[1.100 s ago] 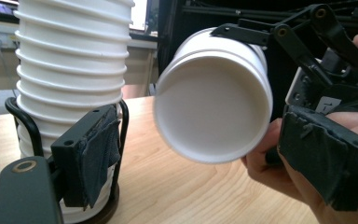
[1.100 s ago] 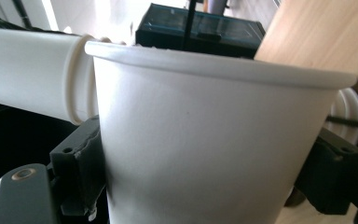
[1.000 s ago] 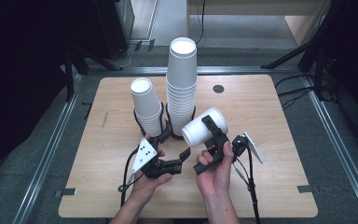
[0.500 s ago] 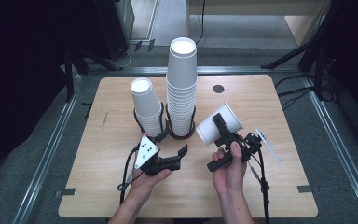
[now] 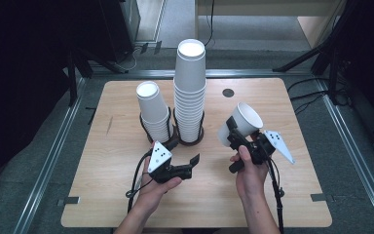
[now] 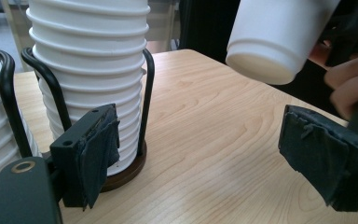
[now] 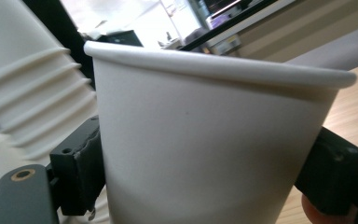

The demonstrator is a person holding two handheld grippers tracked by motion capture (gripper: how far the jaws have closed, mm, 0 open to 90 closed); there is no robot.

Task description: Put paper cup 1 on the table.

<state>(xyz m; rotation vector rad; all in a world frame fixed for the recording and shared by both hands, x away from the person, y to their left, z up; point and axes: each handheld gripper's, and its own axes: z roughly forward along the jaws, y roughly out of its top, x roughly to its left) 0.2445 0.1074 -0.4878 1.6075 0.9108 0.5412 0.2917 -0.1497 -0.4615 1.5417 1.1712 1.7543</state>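
Right of the 2 cup stacks, above the table (image 5: 126,209), the right gripper (image 5: 236,139) has its jaws clamped on 1 white paper cup (image 5: 241,124), held tilted with the open mouth up and away from the person and well clear of the wood. Right gripper view: both pads press the cup wall below the rim. Left gripper (image 5: 187,165) hangs near the base of the tall stack (image 5: 191,92), jaws spread wide, nothing between them; in the left gripper view the pads sit apart, with the tall stack's wire holder (image 6: 145,93) just beside one pad. Short stack (image 5: 152,109) stands in its own holder to the left, just beside the tall one. Judgement: 1 cup is separated and in transit; the step in hand looks like carrying it to a new spot. Next move likely calls for righting the cup and lowering it squarely before the jaws release; a tilted set-down could tip it. No brand, label or writing legible on cups, holders or grippers.
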